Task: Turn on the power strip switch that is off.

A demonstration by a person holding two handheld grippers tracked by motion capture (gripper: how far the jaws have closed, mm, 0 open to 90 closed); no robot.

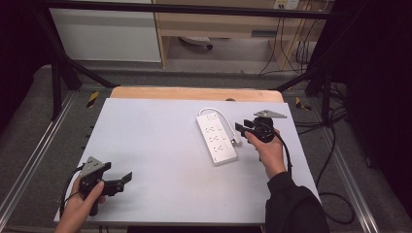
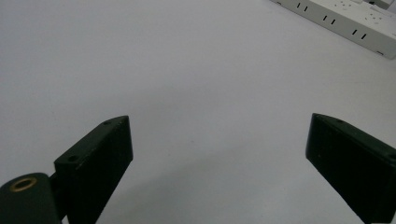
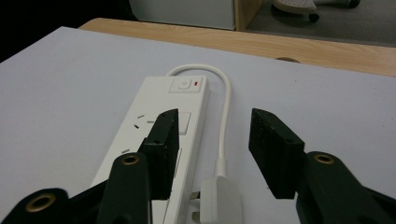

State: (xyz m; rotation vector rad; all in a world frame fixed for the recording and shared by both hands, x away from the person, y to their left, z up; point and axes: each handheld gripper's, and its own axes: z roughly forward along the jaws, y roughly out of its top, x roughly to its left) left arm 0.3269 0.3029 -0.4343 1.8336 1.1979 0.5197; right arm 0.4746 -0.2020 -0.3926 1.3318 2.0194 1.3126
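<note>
White bench: right tool, jaws wide, straddles the plug just right of the power strip; left tool wide, far off

Right gripper open over white plug, beside power strip, near tabletop's far edge.

power strip cut off top-right

We hold our left gripper low with jaws wide apart, and our right gripper farther forward, jaws parted.
</note>
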